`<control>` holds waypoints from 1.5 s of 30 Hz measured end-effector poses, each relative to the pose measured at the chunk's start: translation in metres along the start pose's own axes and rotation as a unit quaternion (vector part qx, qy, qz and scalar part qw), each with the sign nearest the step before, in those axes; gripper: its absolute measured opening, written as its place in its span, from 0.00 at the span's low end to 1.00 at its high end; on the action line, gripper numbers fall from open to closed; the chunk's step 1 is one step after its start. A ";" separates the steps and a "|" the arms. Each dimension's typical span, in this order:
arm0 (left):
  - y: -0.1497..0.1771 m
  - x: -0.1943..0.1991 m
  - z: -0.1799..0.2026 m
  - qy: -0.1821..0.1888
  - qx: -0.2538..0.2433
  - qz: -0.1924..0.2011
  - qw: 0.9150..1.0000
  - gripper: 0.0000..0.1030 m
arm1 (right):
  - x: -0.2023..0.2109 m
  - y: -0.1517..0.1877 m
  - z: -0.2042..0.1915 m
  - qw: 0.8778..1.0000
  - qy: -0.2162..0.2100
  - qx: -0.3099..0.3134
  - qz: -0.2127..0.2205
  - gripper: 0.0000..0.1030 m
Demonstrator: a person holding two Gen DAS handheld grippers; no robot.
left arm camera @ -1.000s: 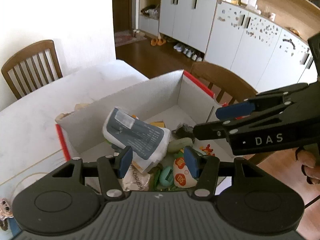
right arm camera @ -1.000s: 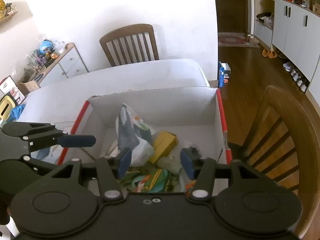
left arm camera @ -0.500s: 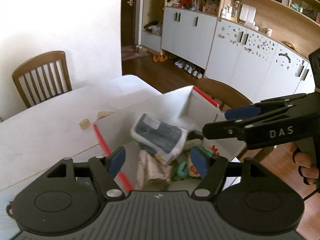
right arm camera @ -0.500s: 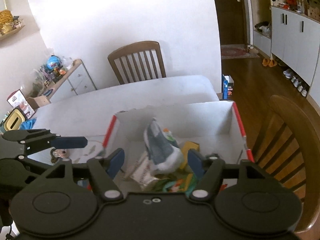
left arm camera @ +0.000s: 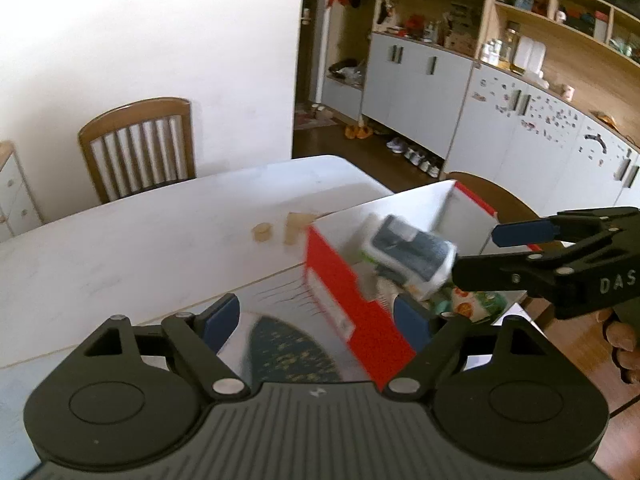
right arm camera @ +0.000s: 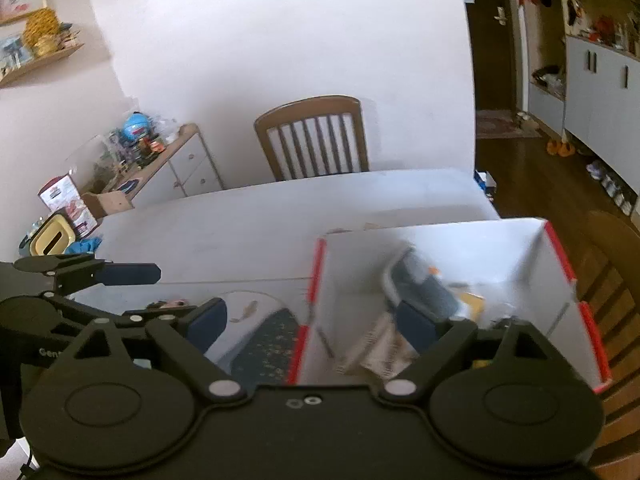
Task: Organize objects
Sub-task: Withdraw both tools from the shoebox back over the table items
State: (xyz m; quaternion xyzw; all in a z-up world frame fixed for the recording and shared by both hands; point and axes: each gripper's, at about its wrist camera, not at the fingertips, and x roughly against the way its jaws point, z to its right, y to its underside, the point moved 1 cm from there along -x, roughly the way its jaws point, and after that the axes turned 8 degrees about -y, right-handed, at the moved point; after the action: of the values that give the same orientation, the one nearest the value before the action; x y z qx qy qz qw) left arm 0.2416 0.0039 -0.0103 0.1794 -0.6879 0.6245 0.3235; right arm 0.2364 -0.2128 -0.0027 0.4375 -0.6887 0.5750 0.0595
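An open cardboard box with red edges [left arm camera: 344, 292] stands on the white table [left arm camera: 160, 240], holding a grey-and-white packet [left arm camera: 408, 252] and several snack bags. My left gripper [left arm camera: 316, 320] hovers over the box's near left corner. Its jaws are opening and nothing is between the pads. In the right wrist view the box [right arm camera: 460, 248] lies to the right, blurred, with the packet [right arm camera: 420, 280] inside. My right gripper [right arm camera: 312, 324] hangs above the box's left wall, its jaws opening with nothing in them. The left gripper [right arm camera: 148, 292] shows at the left edge.
A dark patterned placemat [right arm camera: 264, 344] lies left of the box. Two small tan pieces [left arm camera: 262, 232] rest on the table behind it. One wooden chair [right arm camera: 312, 140] stands at the far side and another [right arm camera: 612, 280] right of the box. A hand [left arm camera: 620, 340] grips the right tool.
Both grippers have drawn back and left from inside the box, rising a little, and both pairs of jaws have spread wider. The box now sits further right in both views.
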 end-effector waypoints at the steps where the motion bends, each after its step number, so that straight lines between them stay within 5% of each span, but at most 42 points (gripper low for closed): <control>1: 0.002 0.001 -0.007 -0.001 0.004 -0.001 1.000 0.82 | -0.004 0.000 -0.007 1.000 -0.001 0.004 0.001 0.93; 8: 0.021 0.008 -0.056 -0.014 0.029 -0.004 0.999 0.93 | -0.029 0.003 -0.050 1.000 -0.014 0.024 -0.005 0.97; 24: 0.061 0.005 -0.142 -0.049 0.058 -0.003 0.997 0.99 | -0.092 0.010 -0.107 0.998 -0.026 0.043 -0.047 0.98; 45: 0.125 -0.074 -0.203 -0.083 0.059 -0.068 0.992 0.99 | -0.204 0.019 -0.130 0.989 -0.025 0.050 -0.134 0.98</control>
State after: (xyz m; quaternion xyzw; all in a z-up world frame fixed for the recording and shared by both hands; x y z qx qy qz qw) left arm 0.2585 0.2102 -0.1504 0.2957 -0.6606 0.6233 0.2961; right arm 0.2936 0.0053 -0.0926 0.5424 -0.5959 0.5842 0.0970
